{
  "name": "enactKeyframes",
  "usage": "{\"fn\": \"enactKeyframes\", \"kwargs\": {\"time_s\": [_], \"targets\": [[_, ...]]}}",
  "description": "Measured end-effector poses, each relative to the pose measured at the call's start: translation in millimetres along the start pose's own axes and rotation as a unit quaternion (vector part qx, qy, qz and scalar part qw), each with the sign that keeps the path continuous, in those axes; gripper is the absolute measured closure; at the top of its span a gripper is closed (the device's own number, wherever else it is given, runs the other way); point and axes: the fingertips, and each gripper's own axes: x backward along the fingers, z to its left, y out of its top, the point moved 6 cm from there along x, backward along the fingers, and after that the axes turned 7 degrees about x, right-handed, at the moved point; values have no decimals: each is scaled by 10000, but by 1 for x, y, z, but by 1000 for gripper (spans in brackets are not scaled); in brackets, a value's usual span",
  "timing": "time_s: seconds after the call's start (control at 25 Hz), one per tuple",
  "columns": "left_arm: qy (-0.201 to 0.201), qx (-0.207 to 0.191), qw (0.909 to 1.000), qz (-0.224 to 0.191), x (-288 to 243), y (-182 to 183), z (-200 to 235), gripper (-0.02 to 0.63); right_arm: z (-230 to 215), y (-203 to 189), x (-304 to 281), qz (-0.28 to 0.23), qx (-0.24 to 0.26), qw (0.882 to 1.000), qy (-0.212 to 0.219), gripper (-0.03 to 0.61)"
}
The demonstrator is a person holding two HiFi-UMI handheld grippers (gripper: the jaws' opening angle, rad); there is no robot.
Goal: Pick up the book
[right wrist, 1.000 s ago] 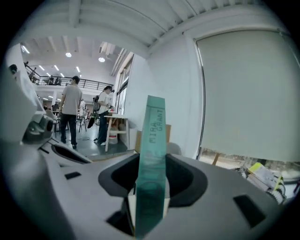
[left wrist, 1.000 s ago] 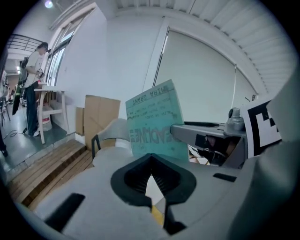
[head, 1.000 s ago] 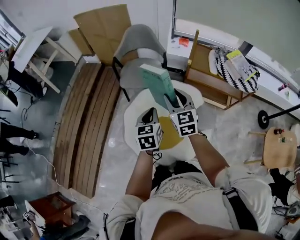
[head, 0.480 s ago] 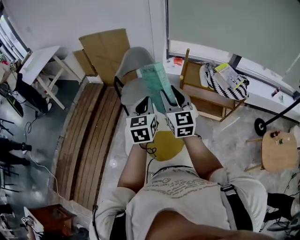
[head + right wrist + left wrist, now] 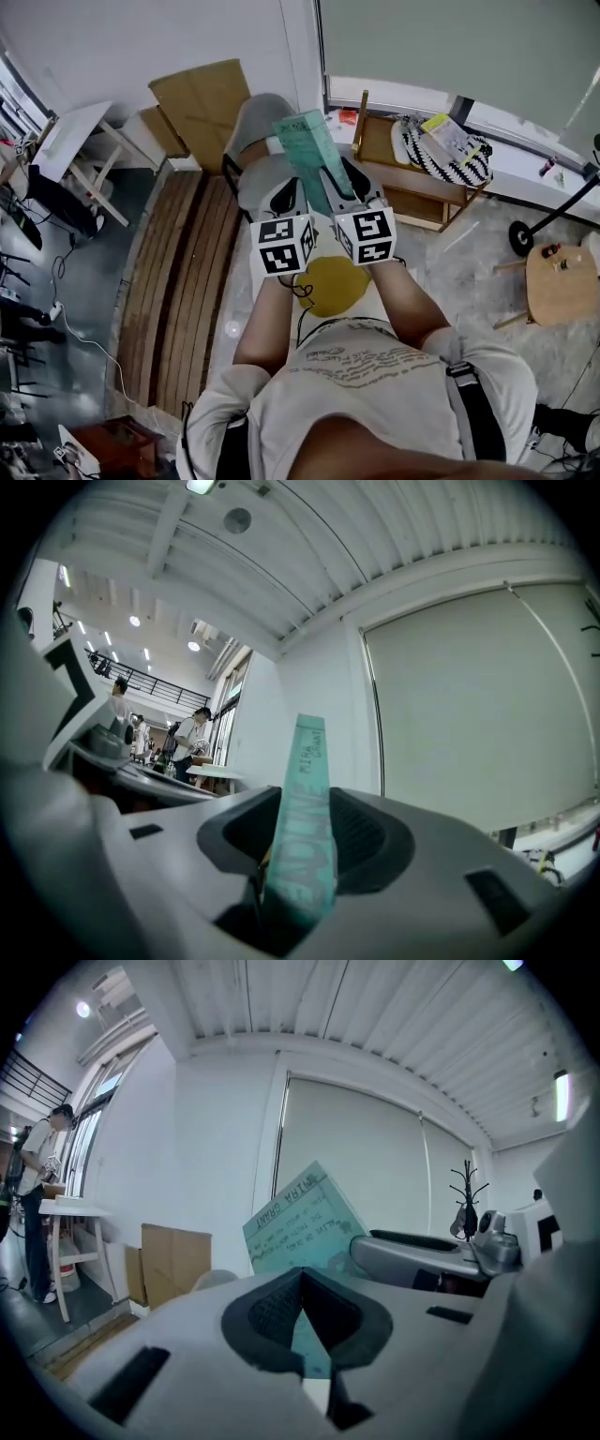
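Observation:
A thin pale-green book stands on edge, raised high above the white round table. My right gripper is shut on its lower end; in the right gripper view the book's spine rises between the two pads of the right gripper. My left gripper hangs just left of the book, its jaws shut with nothing between them. In the left gripper view the left gripper shows pads meeting in a point, with the book's printed cover behind them and to the right.
A grey chair stands beyond the table, cardboard sheets behind it. Wooden slats lie on the floor at left. A wooden rack with a striped bag is at right, a wooden stool farther right. A yellow disc lies on the table.
Both grippers have risen side by side, the right one carrying the book up from just above the table. The left stays shut and empty beside it.

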Motion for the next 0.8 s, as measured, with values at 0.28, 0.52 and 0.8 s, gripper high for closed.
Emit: {"fn": "enactKeyframes", "kwargs": {"time_s": [0.28, 0.52, 0.8], "targets": [[-20, -51, 10000, 2, -3, -1, -10, 594, -12, 4, 7, -92, -4, 10000, -39, 397], [-15, -90, 10000, -2, -4, -2, -16, 594, -17, 8, 9, -174, -7, 9998, -21, 396], [14, -93, 10000, -9, -10, -1, -24, 594, -27, 5, 9, -141, -5, 9999, 14, 396]]}}
